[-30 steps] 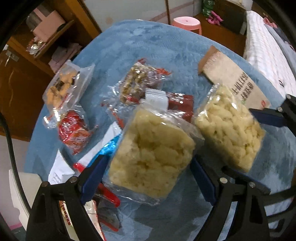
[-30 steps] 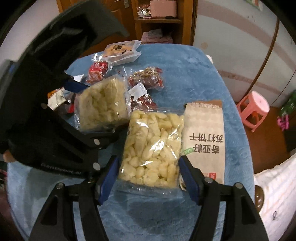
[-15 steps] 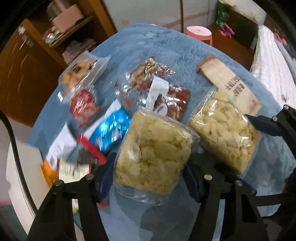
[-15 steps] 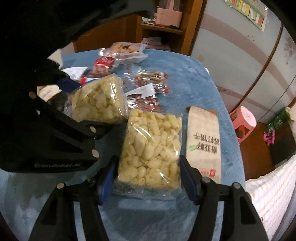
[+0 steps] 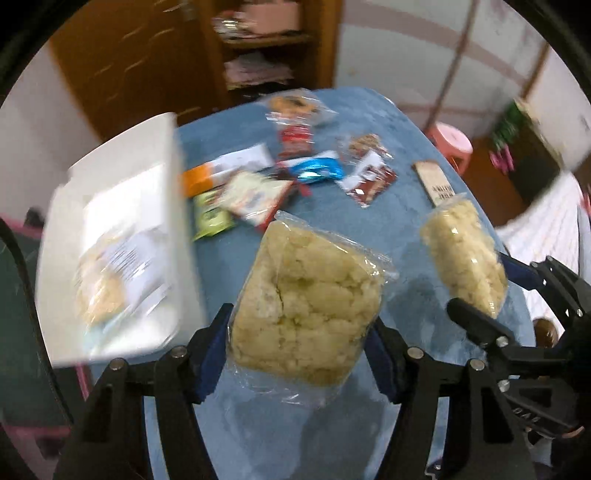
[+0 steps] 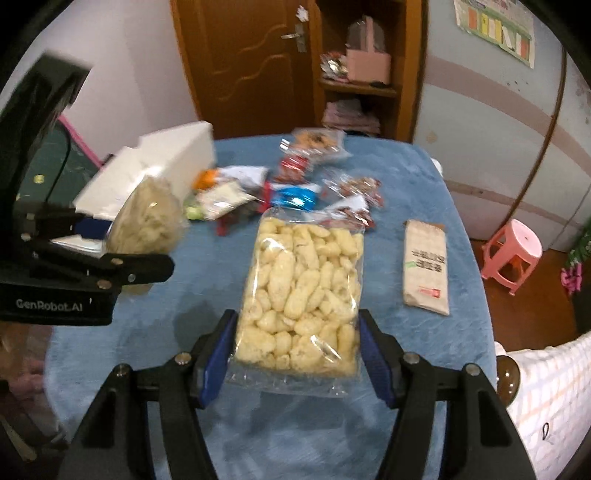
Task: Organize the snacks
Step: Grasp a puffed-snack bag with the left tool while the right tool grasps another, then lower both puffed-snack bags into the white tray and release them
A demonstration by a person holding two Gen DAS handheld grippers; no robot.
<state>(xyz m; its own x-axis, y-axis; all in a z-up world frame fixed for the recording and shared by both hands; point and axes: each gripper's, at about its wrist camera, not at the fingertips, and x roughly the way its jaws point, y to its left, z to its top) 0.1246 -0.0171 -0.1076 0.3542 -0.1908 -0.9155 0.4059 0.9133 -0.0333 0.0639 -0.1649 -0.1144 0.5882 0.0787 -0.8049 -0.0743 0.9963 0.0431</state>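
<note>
Blue tablecloth (image 6: 424,177) below. Left gripper (image 5: 299,354) pinching clear bag of pale crumbly snack (image 5: 306,310), lifted; right gripper (image 6: 295,350) clamped on bag of puffs (image 6: 303,288). Beyond: loose snack packets (image 6: 295,195); white bin (image 5: 110,258) w/ contents blurred, unreadable.

The tablecloth (image 6: 424,192) was plain blue. The puffed snacks (image 6: 299,291) were pale yellow in clear wrap; the stool (image 6: 513,254) was pink.

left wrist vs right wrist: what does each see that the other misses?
Left wrist only: a packet lying inside the white box, and a green packet beside it.
Right wrist only: the door and the wall poster.
Both: the left gripper shut on the crumbly bag, the right gripper shut on the puff bag, and the pink stool.
</note>
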